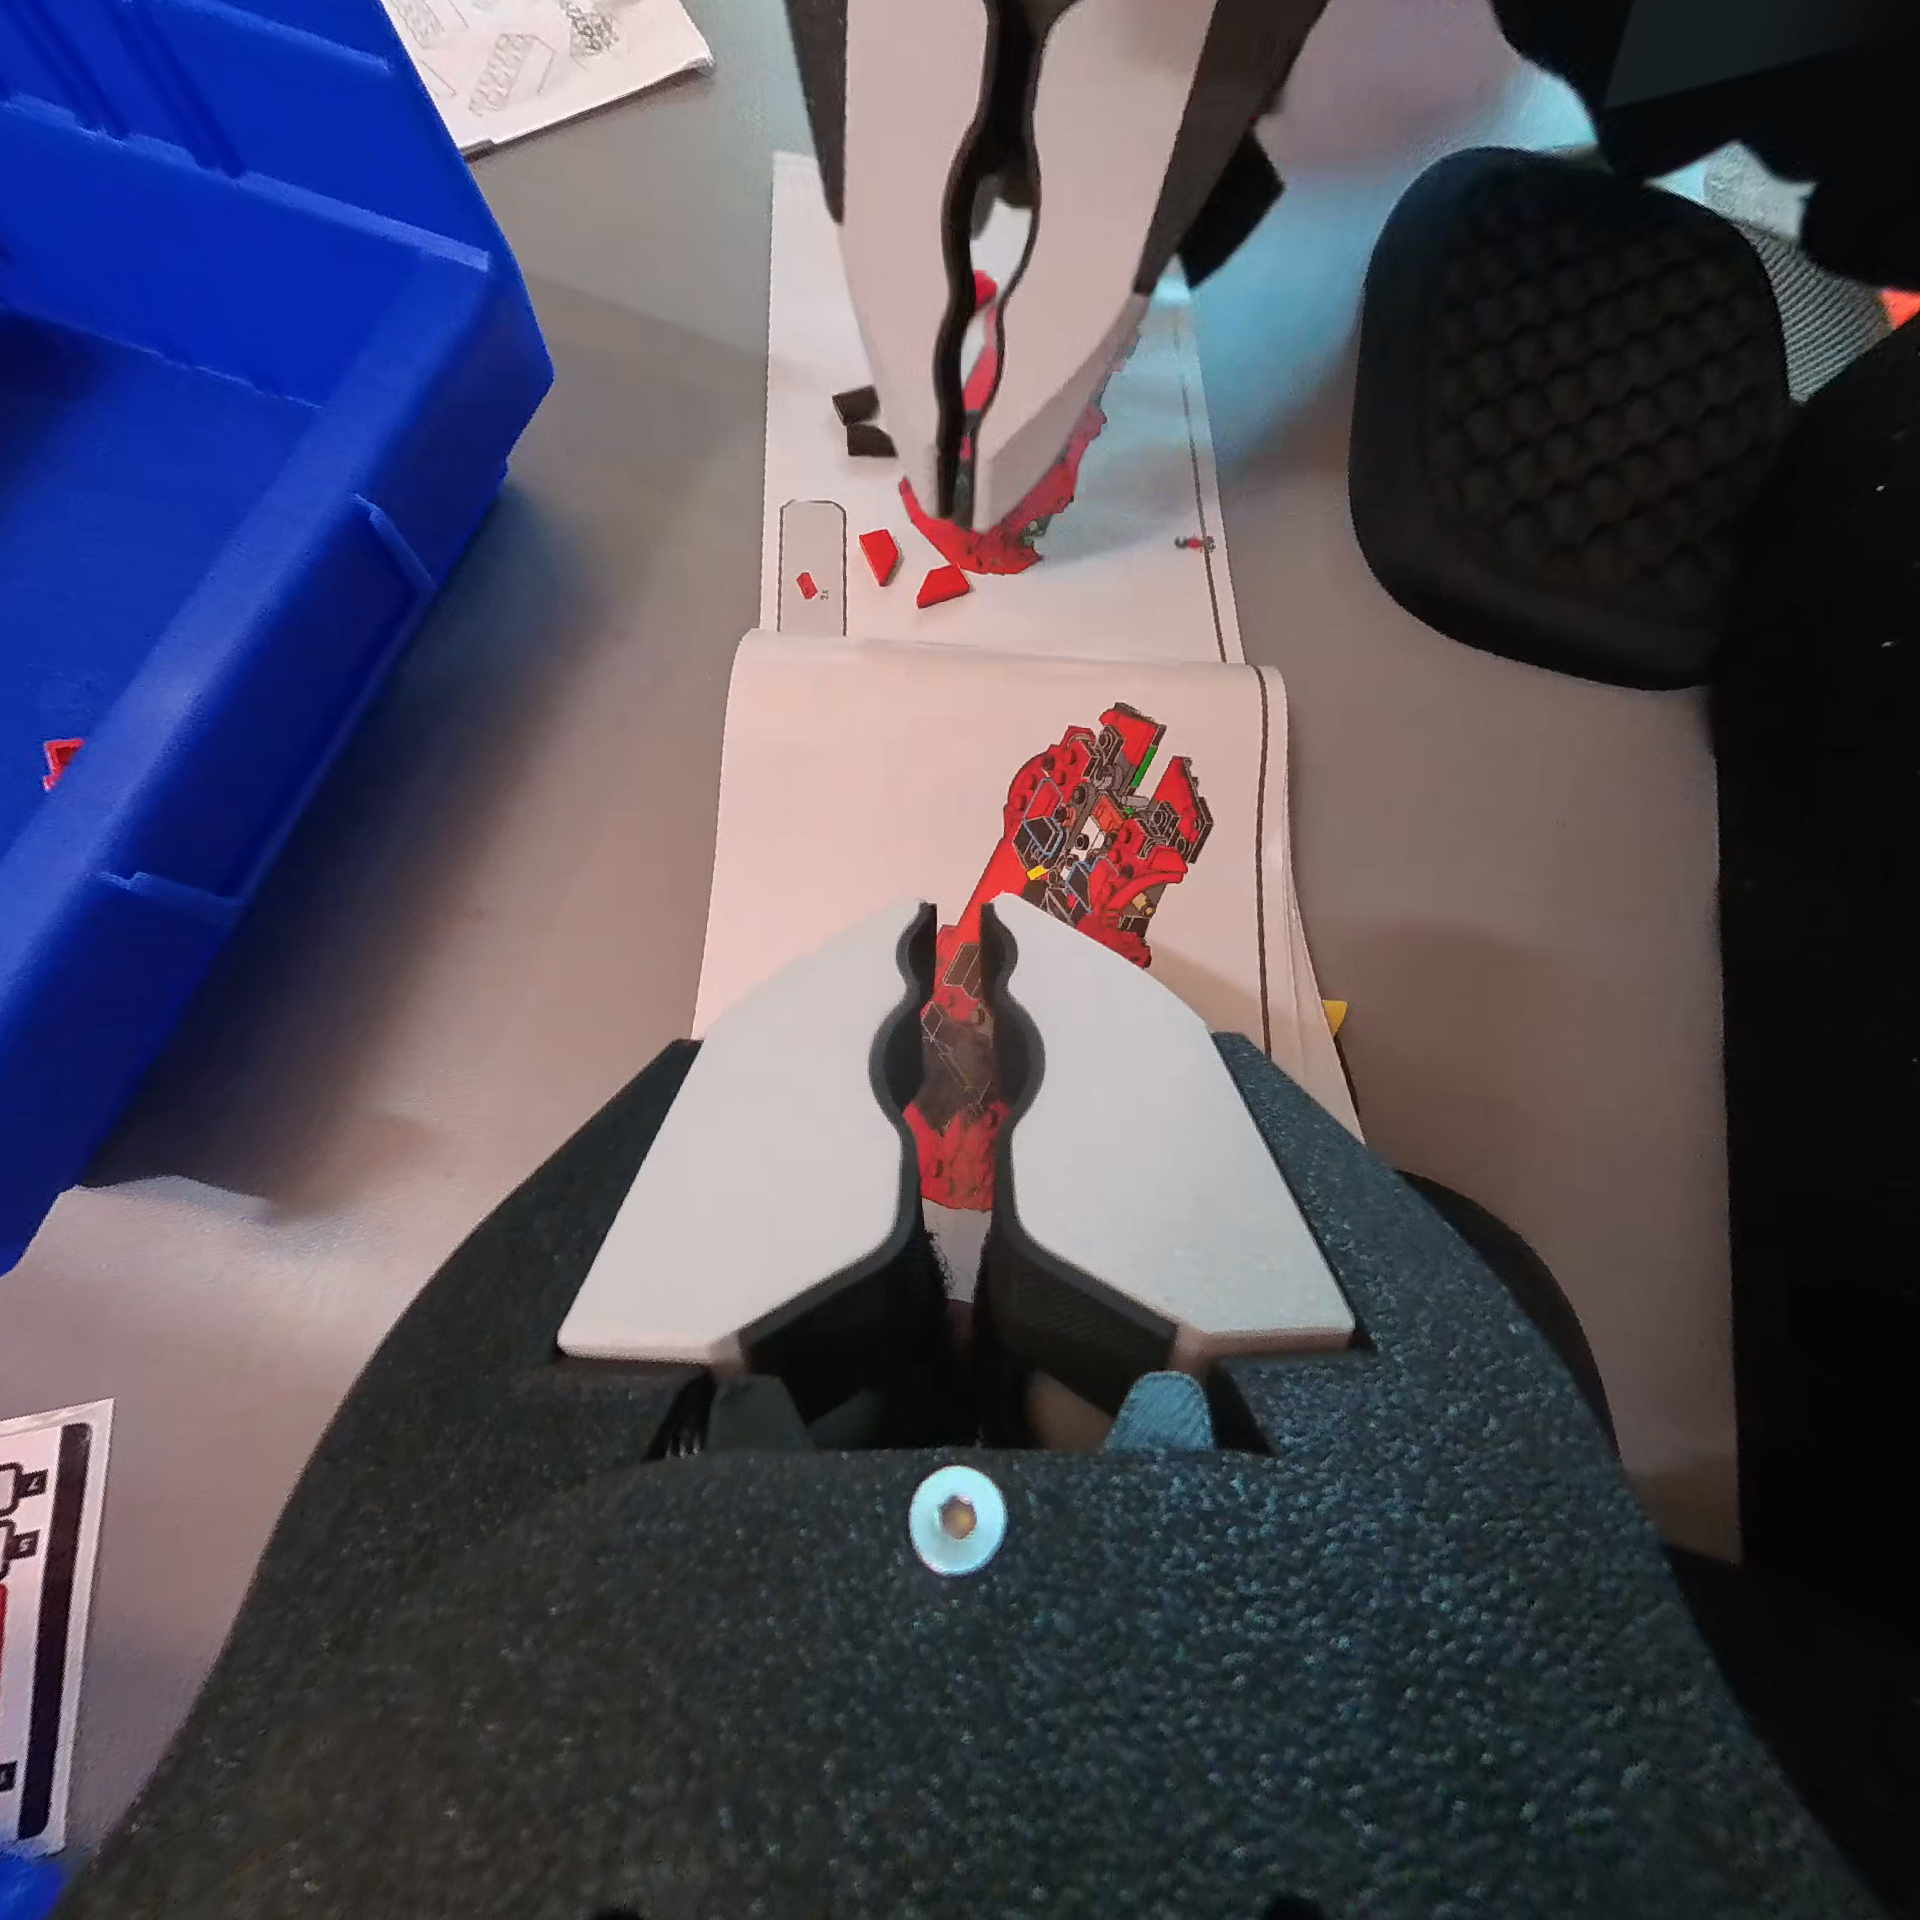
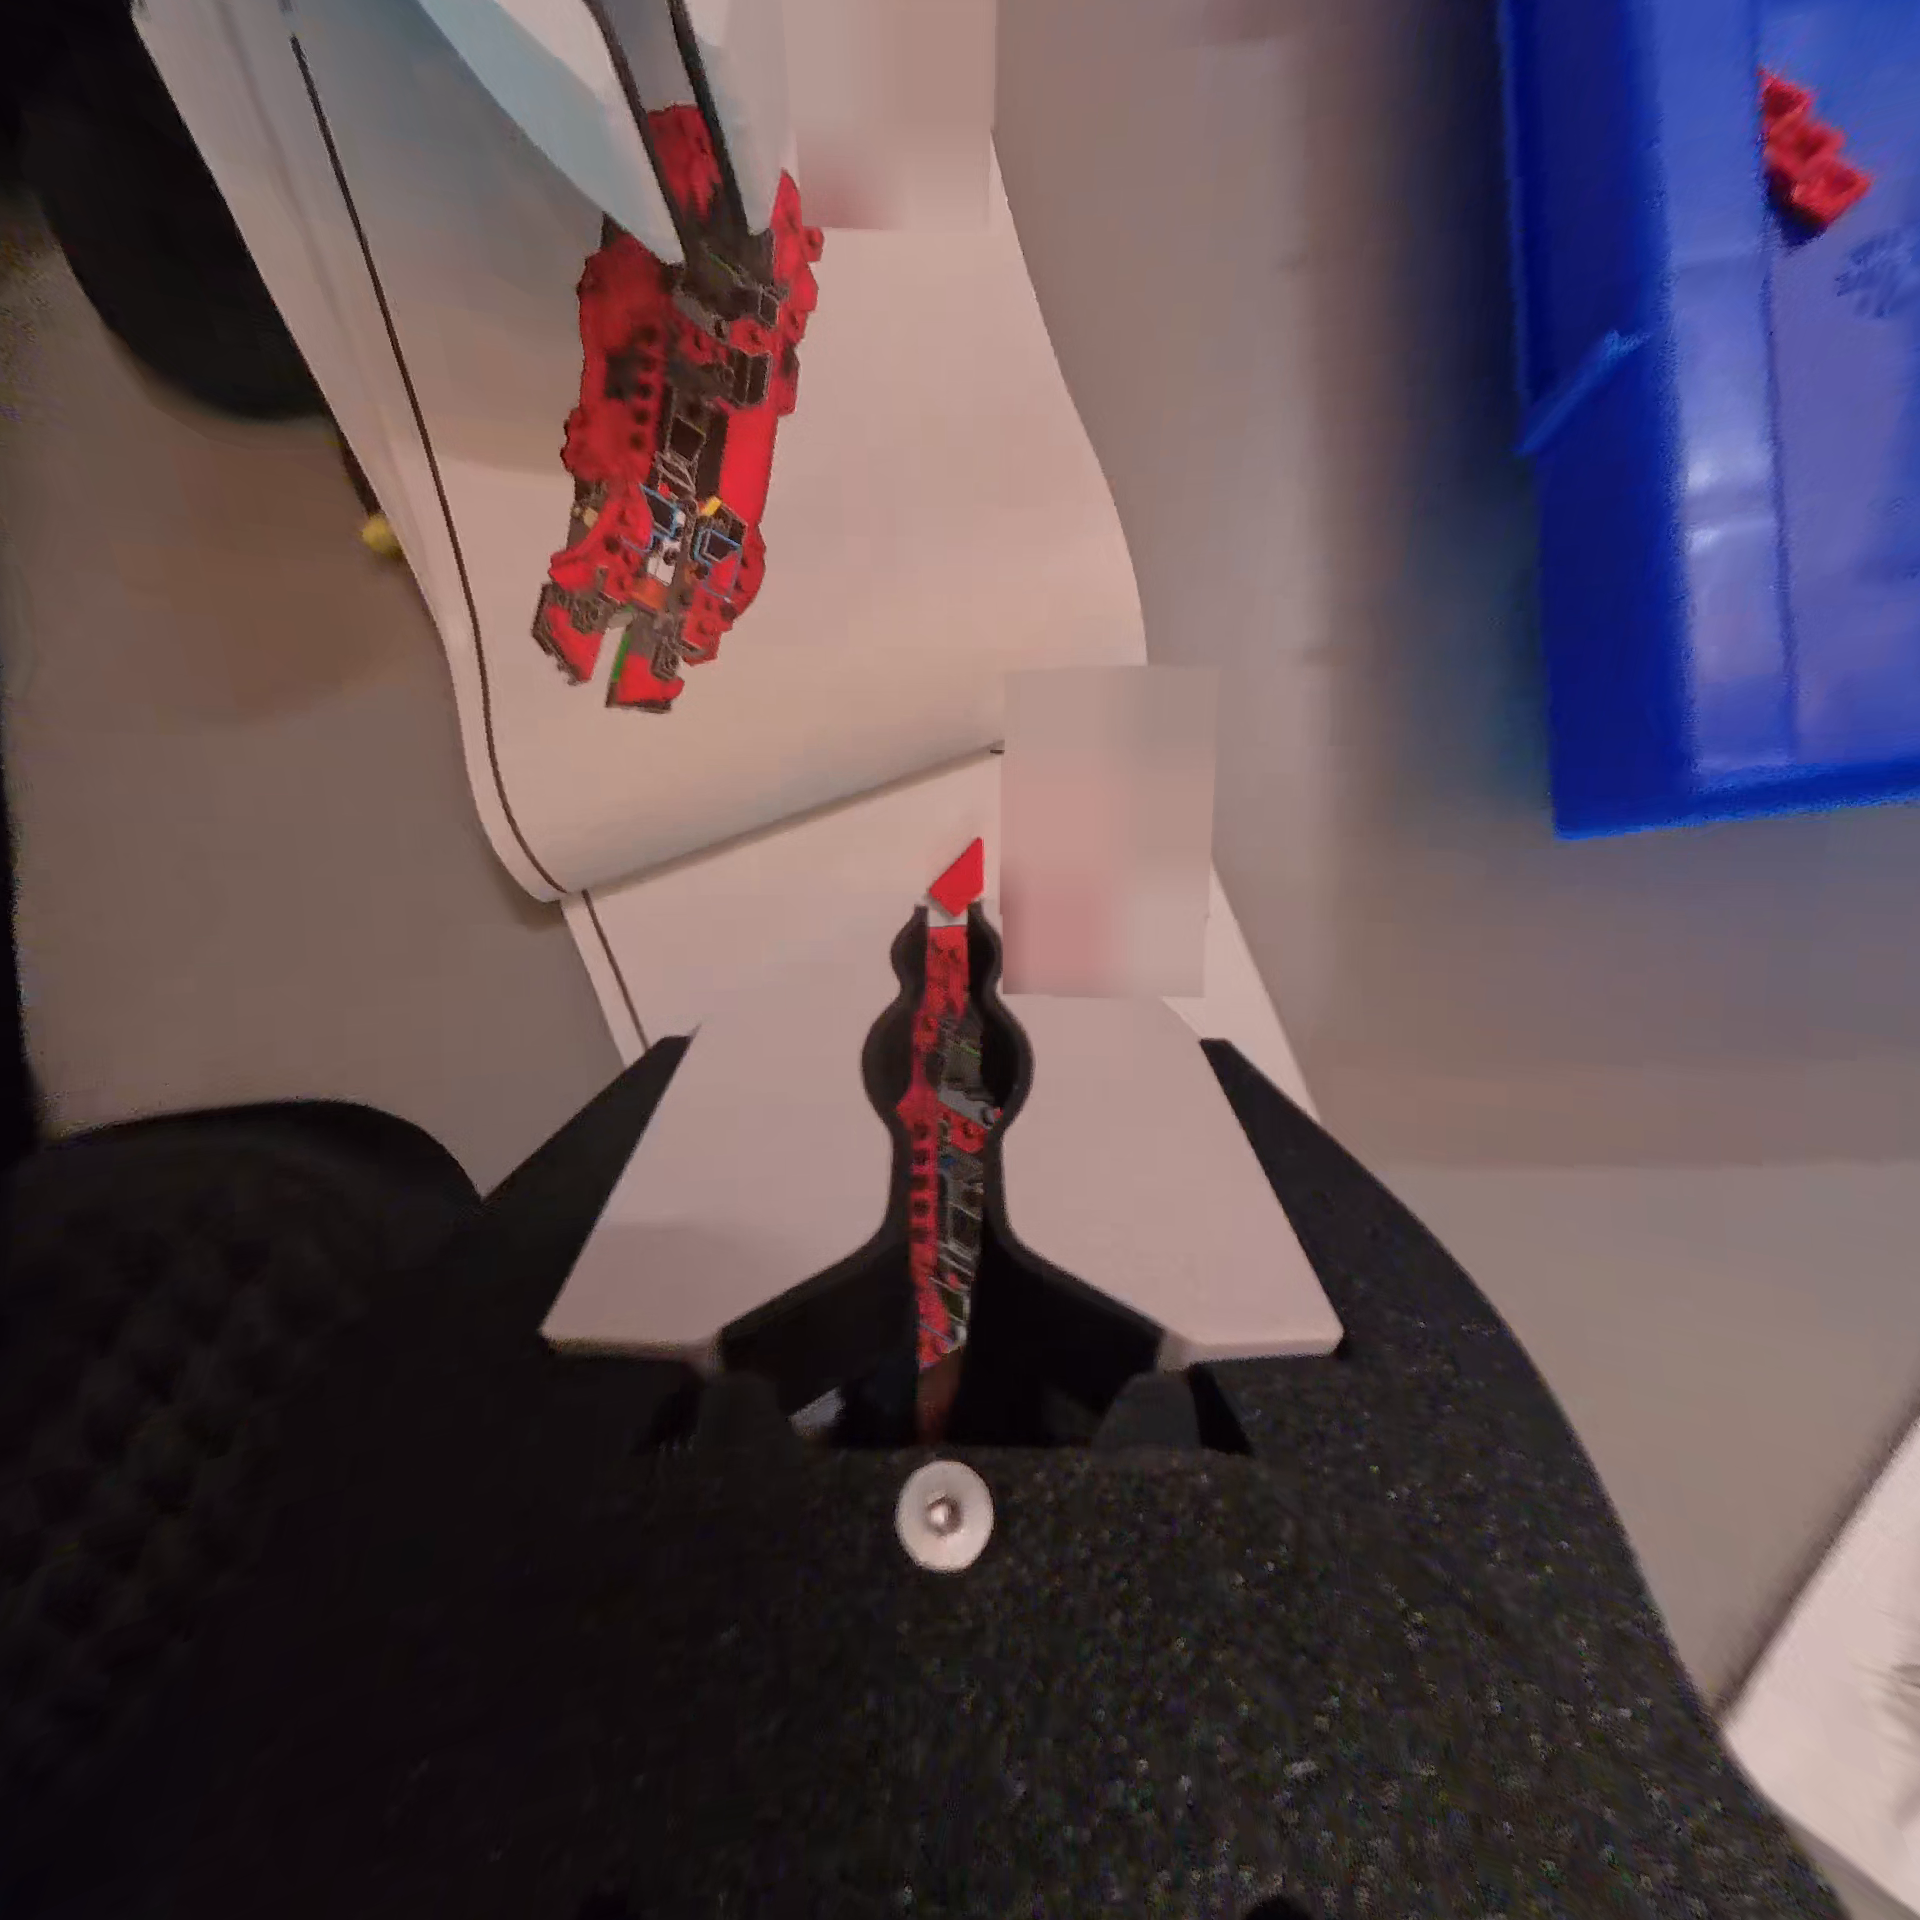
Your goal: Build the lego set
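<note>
An open instruction booklet (image 1: 883,790) lies on the grey table and shows a printed picture of a red and black model (image 1: 1101,821). My left gripper (image 1: 961,914) hovers over that picture with its jaws nearly together and nothing seen in them. My right gripper (image 2: 948,914) points down onto the far page (image 1: 1143,582), over another printed model picture, with its jaws also nearly together. Two loose red slope pieces (image 1: 878,554) (image 1: 942,587) lie just beyond its tips; one also shows in the right wrist view (image 2: 961,873). Two small black pieces (image 1: 862,426) lie beside its fingers (image 1: 894,312).
A blue parts bin (image 1: 208,520) stands left of the booklet and holds a few red bricks (image 2: 1808,156). A black textured pad (image 1: 1558,416) lies to the right. A sticker sheet (image 1: 42,1621) is at the near left. A small yellow piece (image 1: 1333,1013) sits by the booklet's edge. The gap from one gripper's tips to the other's is roughly 11 cm.
</note>
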{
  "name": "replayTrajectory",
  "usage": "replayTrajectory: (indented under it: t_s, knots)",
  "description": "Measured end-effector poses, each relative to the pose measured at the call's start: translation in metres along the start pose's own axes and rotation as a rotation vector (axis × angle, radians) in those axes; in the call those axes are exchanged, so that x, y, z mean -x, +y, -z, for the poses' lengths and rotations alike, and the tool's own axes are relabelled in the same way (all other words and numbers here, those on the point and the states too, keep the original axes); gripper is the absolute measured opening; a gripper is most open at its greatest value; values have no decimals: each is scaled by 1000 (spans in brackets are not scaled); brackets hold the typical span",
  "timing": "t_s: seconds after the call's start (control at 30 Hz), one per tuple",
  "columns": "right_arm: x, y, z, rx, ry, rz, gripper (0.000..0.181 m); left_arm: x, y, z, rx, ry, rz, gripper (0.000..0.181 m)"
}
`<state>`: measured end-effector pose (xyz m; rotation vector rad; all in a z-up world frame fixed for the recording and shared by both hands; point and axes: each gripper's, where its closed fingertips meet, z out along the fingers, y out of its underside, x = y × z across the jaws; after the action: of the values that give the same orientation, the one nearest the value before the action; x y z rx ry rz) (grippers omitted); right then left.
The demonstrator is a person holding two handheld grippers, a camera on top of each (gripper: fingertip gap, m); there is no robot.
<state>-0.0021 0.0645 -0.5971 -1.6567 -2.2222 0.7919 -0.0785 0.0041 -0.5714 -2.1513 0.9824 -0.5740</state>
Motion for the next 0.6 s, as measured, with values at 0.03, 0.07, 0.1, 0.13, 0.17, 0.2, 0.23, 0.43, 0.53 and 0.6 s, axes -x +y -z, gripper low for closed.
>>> replayTrajectory:
  t_s: [0.03, 0.07, 0.1, 0.13, 0.17, 0.2, 0.23, 0.43, 0.53, 0.6]
  knots:
    - [2, 2, -2, -3, -4, -20, 12, 0, 0, 0, 2, 1, -1, 7]
    - [3, 4, -4, -3, -1, -17, 16, 0, 0, 0, 4, 1, -2, 7]
    - [3, 6, -6, -3, 5, 6, 19, -1, 0, 0, 6, 3, -5, 7]
    - [3, 7, -7, 2, 10, 43, 21, -1, 0, -1, 5, 5, -9, 7]
    - [2, 7, -8, 9, 11, 84, 23, -2, -1, -1, 3, 7, -12, 7]
    - [3, 7, -8, 16, -4, 131, 24, -2, -1, -1, 0, 9, -13, 7]
    - [4, 5, -9, 21, -21, 181, 24, -2, -2, -1, -2, 9, -13, 7]
    - [-2, 2, -14, 88, -121, 347, 19, -1, -3, 0, -12, 4, -9, 7]
    - [-3, 1, -15, 101, -133, 355, 15, -1, -2, 1, -13, 3, -9, 7]
    - [-4, 1, -16, 96, -119, 352, 12, -1, -2, 1, -12, 2, -7, 7]
